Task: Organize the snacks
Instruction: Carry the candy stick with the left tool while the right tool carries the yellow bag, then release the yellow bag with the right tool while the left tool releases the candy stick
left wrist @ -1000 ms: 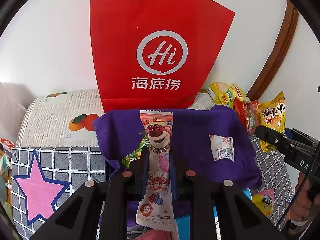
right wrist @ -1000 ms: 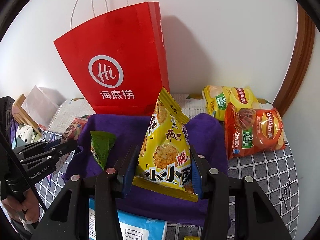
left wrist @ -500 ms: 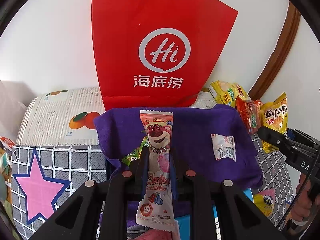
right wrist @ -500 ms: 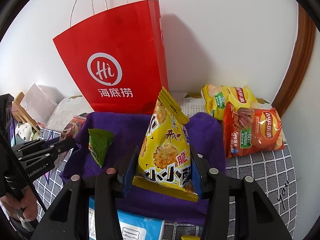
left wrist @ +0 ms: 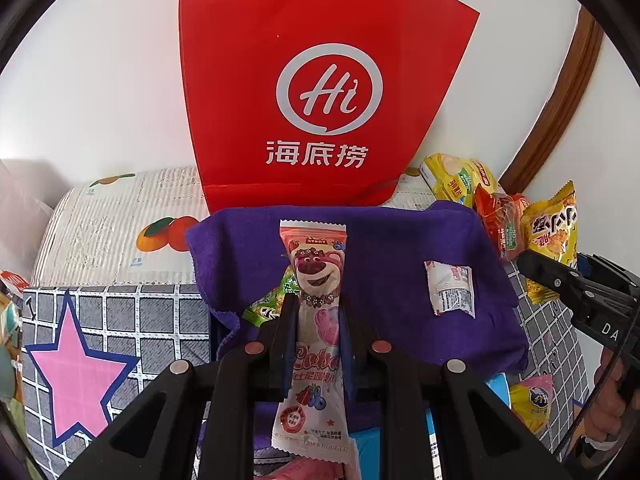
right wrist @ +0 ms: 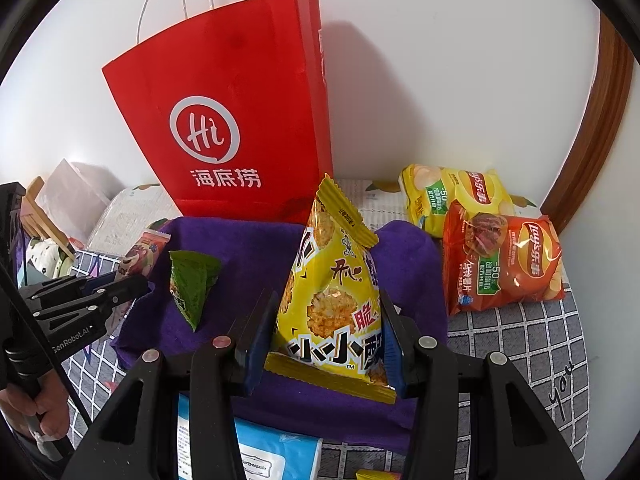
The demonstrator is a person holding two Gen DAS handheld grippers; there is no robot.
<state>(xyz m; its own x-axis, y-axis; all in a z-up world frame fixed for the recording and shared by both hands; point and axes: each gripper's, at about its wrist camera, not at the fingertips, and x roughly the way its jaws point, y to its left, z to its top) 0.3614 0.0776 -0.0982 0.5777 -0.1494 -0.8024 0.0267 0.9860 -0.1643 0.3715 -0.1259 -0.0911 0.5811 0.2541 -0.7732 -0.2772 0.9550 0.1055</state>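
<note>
Change since before: almost nothing has been moved; both snacks are held in the same spots as a moment ago.
Left gripper [left wrist: 316, 332]: its jaws are pinched on the pink bear snack stick [left wrist: 316, 320].
Where the stick sits: it is held upright between the jaws, gripped near its middle, with the bear face sticking out above the tips and the bottom end hanging below them.
Right gripper [right wrist: 326, 330]: its jaws are pressed on the yellow snack bag [right wrist: 332, 300] from both sides.
Where the bag sits: its wide lower part is squeezed between the jaws, and its crimped top is pointed up past the tips.
Purple cloth [right wrist: 256, 264]: it is spread under both snacks, and a green packet [right wrist: 192, 284] is seen on it.
Red paper bag [right wrist: 236, 120]: it is stood upright behind the cloth, against the wall.
Chip bags [right wrist: 500, 264]: they are laid to the right of the cloth.
</note>
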